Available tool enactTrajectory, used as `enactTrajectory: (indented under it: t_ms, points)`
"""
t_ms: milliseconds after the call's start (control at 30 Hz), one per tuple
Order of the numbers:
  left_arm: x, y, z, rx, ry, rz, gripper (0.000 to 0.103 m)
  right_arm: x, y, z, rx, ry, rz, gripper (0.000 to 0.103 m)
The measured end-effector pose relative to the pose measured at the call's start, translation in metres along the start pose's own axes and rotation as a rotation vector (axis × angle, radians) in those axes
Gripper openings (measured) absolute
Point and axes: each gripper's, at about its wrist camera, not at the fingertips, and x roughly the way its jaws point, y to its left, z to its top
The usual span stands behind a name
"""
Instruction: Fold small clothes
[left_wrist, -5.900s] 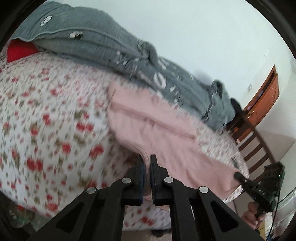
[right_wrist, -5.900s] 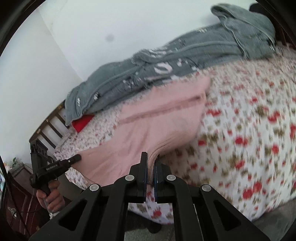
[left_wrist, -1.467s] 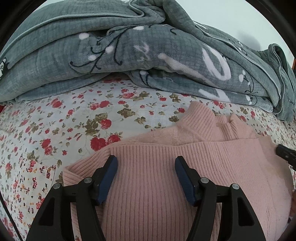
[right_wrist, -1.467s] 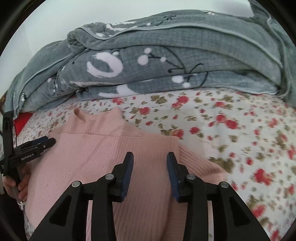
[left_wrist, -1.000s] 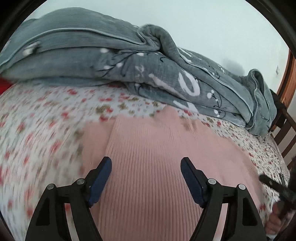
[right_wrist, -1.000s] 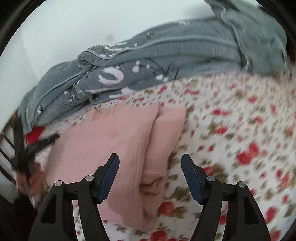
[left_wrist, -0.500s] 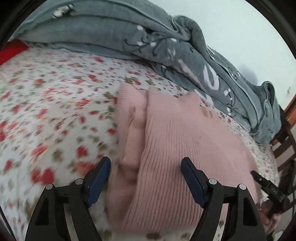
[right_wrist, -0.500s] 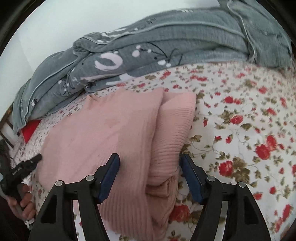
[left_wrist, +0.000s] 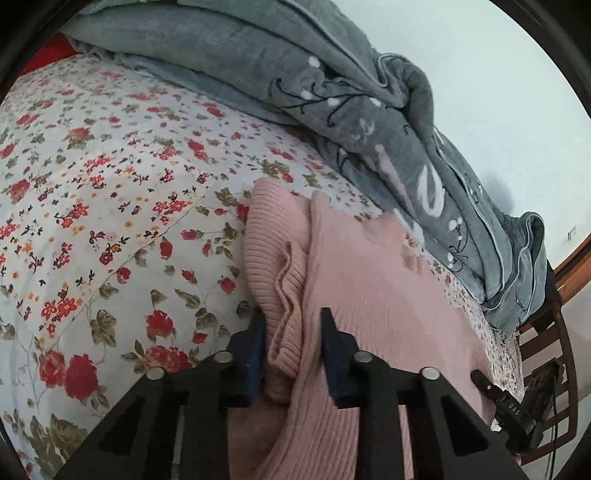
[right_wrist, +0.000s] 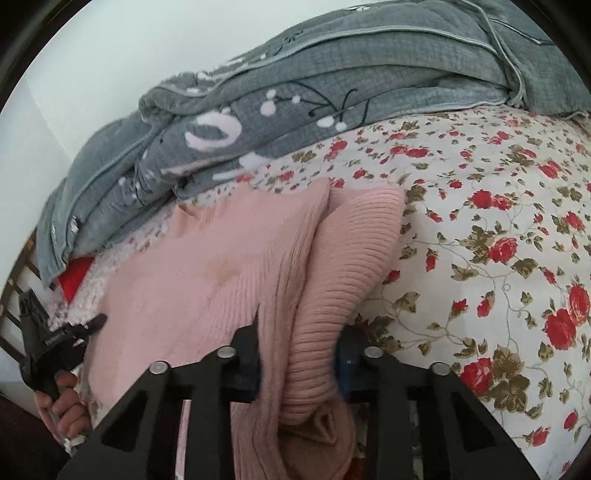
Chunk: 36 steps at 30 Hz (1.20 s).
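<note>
pink sweater (left_wrist: 373, 295), folded edges pinched, hem cut off

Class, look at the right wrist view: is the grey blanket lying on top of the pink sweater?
No, the grey blanket lies behind the pink sweater, with flowered sheet showing between them.

One pink sweater (left_wrist: 369, 280); one grey blanket (left_wrist: 332, 74); one floral sheet (left_wrist: 110, 184); two grippers, left (left_wrist: 291, 332) and right (right_wrist: 299, 343); one red item (right_wrist: 74, 277); one chair (left_wrist: 546, 354).

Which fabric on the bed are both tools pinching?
The pink ribbed sweater, bunched in both the left tool and right tool; the grey blanket lies untouched behind.
</note>
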Motion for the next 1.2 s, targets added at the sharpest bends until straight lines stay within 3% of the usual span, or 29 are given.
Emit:
enactTrajectory:
  t_ms: [167,300,567,733,900,1033,1200]
  points:
    - [-0.006,-0.015,-0.005,0.059,-0.038,0.034,0.022,-0.017,0.013,-0.002,-0.062,-0.073,-0.036,0.023]
    - [-0.012,-0.025,-0.01,0.077,-0.052,0.018,0.022,-0.04,0.013,-0.002,-0.052,-0.135,0.014,0.023]
    - [-0.028,-0.054,-0.047,0.132,0.019,-0.095,0.022,-0.093,-0.016,-0.008,-0.028,-0.166,-0.005,0.023]
    - [-0.03,-0.074,-0.061,0.207,0.035,-0.053,0.028,-0.102,-0.046,-0.006,0.005,-0.126,0.032,0.024]
    - [-0.014,-0.057,-0.047,0.089,0.072,-0.079,0.043,-0.062,-0.058,-0.007,0.042,-0.007,-0.06,0.036]
    - [0.002,-0.046,-0.037,-0.011,0.095,-0.136,0.048,-0.06,-0.053,-0.005,0.002,-0.02,-0.087,0.04]
    - [0.008,-0.056,-0.038,0.012,0.096,-0.1,0.05,-0.072,-0.057,-0.001,-0.01,-0.06,-0.092,0.043]
